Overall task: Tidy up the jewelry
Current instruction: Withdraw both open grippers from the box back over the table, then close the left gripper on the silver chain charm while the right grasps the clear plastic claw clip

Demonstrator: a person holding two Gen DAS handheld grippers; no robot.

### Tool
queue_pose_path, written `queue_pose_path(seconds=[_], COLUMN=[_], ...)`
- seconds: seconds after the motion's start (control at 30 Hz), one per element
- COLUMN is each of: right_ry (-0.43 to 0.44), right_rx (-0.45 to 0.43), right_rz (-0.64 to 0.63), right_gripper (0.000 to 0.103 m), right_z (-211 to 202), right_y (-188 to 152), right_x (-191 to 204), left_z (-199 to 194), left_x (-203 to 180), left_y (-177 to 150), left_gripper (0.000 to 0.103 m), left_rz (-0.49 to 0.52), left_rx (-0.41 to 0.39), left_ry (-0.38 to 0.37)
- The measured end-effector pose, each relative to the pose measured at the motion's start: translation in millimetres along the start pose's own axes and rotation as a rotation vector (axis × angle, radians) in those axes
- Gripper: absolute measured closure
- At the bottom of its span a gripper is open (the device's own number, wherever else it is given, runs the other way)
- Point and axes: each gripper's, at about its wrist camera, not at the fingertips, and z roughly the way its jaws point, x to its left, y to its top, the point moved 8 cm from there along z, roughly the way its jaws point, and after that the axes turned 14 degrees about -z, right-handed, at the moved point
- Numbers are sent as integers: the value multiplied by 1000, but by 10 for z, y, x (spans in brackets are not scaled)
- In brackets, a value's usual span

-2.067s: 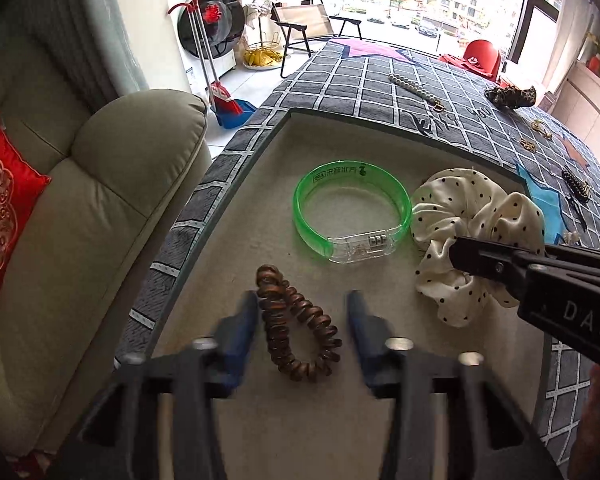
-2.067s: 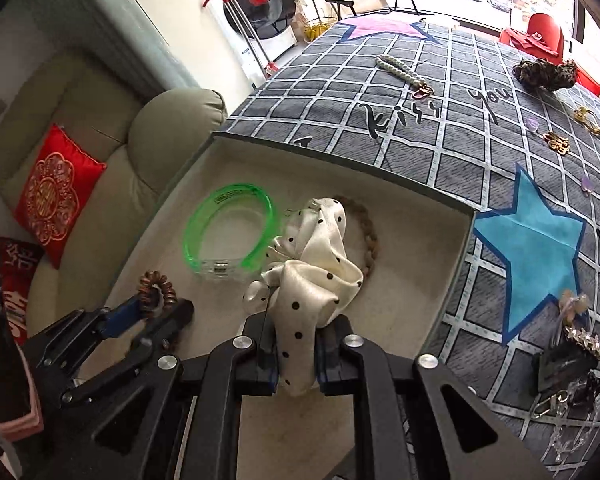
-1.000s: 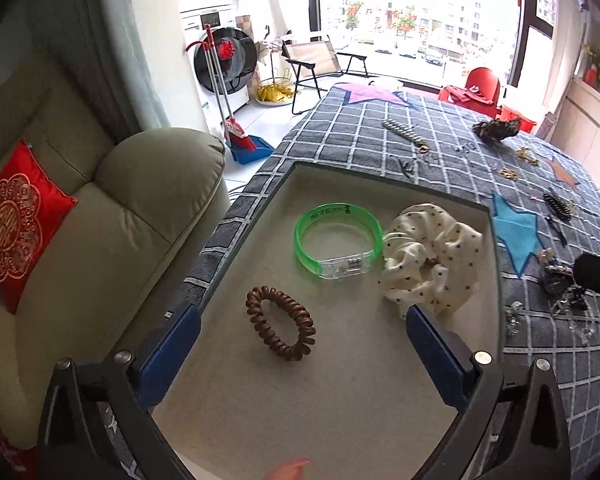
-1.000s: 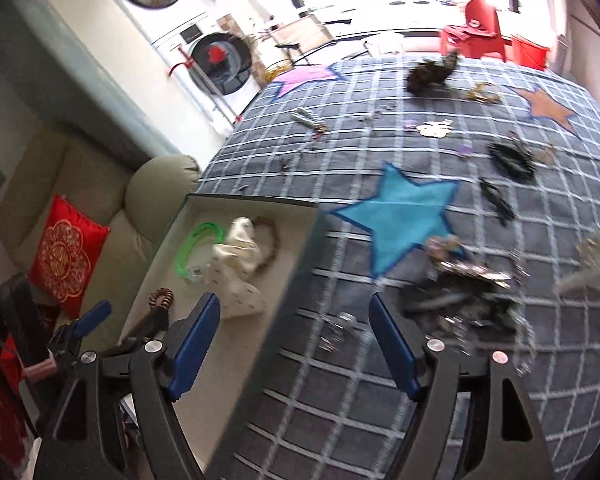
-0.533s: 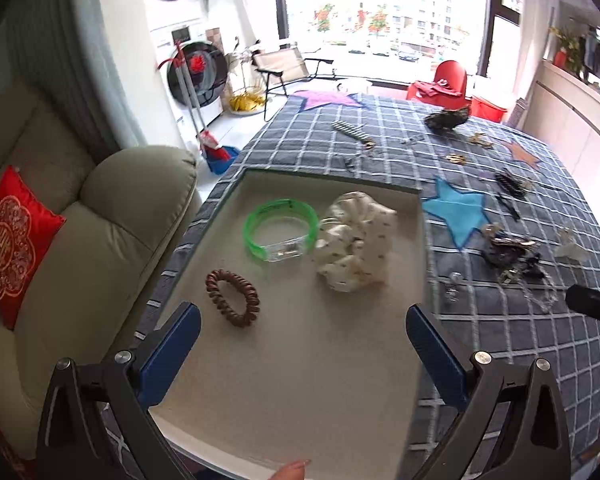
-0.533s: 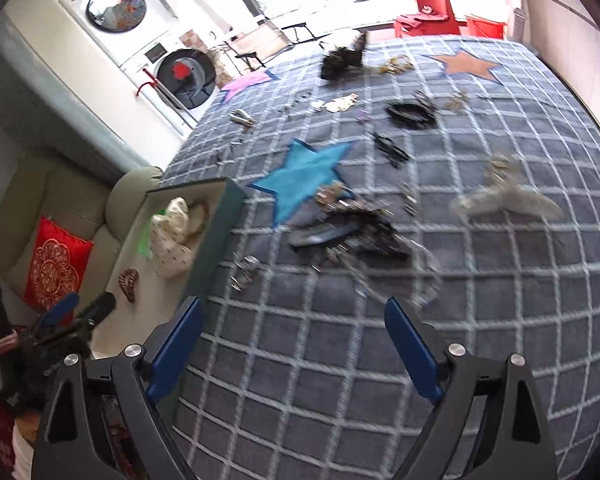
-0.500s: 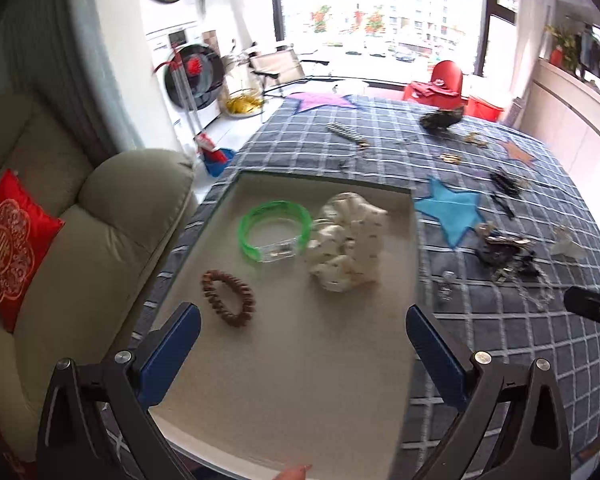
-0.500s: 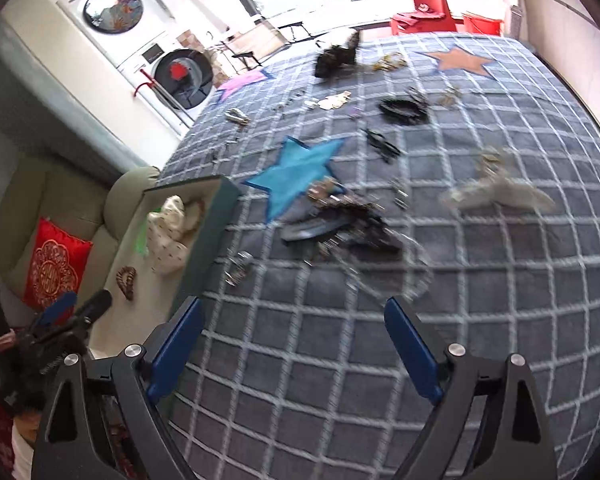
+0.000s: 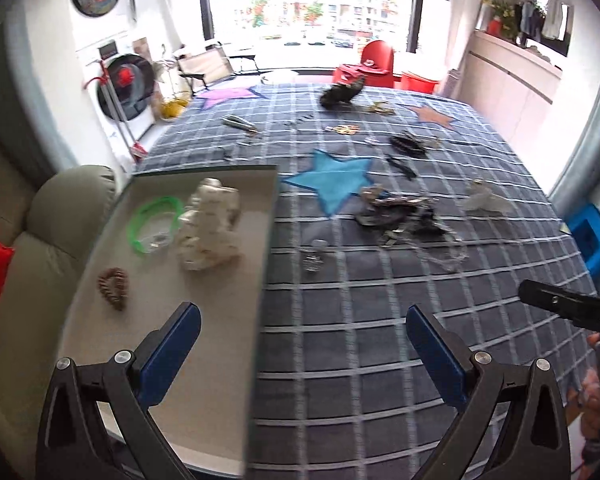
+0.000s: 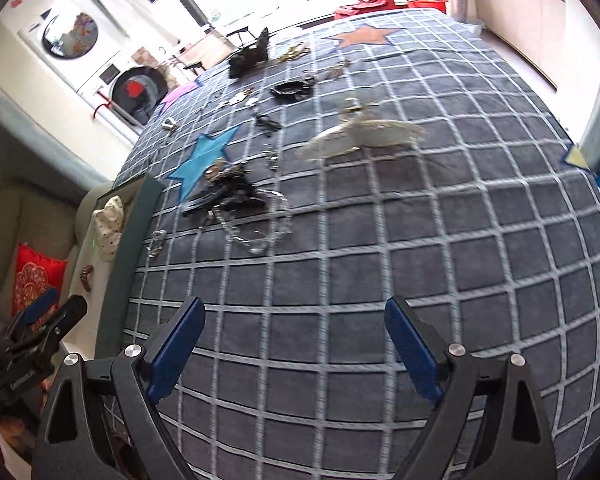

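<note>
The spotted scrunchie [image 9: 208, 228], clamped by the right gripper [image 10: 294, 344] two seconds ago, is now left in the tray [image 9: 220, 344] beside the green bracelet [image 9: 152, 226]; both grippers' fingers are spread empty, the left gripper [image 9: 300, 344] included; the tangled pile [image 10: 236, 200] on the worktop [image 10: 380, 260] is judged next.

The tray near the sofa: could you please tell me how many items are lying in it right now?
3 in the tray: a green bangle at the far left, a polka-dot scrunchie touching its right side, and a brown spiral hair tie nearer, apart. The scrunchie could hide something smaller.
</note>
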Motion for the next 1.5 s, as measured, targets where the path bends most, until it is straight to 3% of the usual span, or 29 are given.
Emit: queue_pose_path(seconds=[0.23,0.43,0.63,0.87,1.2,1.5], right_ry=[-6,-27,-64,-185,-279,-338], right_rx=[-12,-19,-17,-28,0,9], right_rz=[25,42,21,-153,-345,-481], right_gripper=[10,10,10,10,10,10], right_z=[-50,-59,-12,41,333,607], right_y=[-58,-49,27,374,746,1011], right_x=[-186,-357,-506,-634,-692,-595], left_z=[218,560,800,1050,1290,1370], left_x=[-384,-474,-501,-481,-444,-499], left_y=[-138,-201,-167,-37,63,124], left_gripper=[0,0,0,0,0,0], left_rz=[33,10,17,4,-7,-11], left_rx=[51,121,135,142,164,156], left_ry=[-47,-33,0,34,60,34])
